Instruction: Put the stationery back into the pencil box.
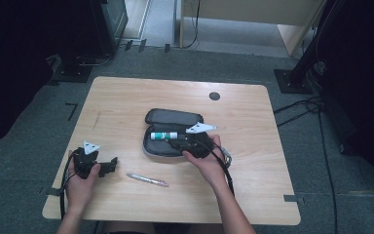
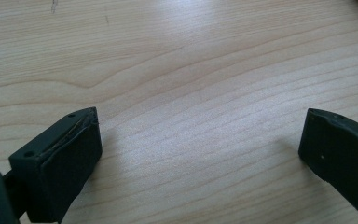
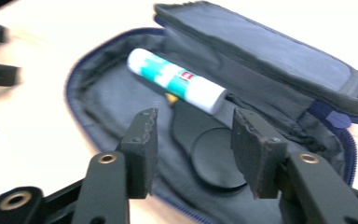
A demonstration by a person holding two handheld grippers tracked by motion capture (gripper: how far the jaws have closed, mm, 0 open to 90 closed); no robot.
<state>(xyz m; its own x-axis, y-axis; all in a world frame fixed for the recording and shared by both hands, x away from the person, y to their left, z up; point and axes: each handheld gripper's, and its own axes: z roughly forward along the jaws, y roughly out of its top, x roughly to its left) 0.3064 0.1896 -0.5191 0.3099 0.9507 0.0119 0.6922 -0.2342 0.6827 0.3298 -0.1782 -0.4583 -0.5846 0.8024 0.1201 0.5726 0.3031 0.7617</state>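
light: bright overhead, dark surround | glare: table [image 2: 205, 28] sheen | blur: right gripper view soft

The table [image 1: 126, 97] was pale wood-grain with a smooth, faintly sheened top. The open pencil case [image 3: 270, 56] was matt grey cloth edged by a blue zip, holding a glossy white-and-green plastic glue stick [image 3: 177, 79]. At the case's six o'clock the right gripper [image 3: 193, 140] had matt black pads [image 3: 256, 149] with rough, worn edges.

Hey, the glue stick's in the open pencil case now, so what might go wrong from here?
The right tool hangs just above the glue stick, jaws apart with nothing between them; pulling out carelessly might nudge it. The case lid stands propped beside the stick and may flop onto the tool. The pen lies loose near the table's front edge, where a forearm might sweep it off.
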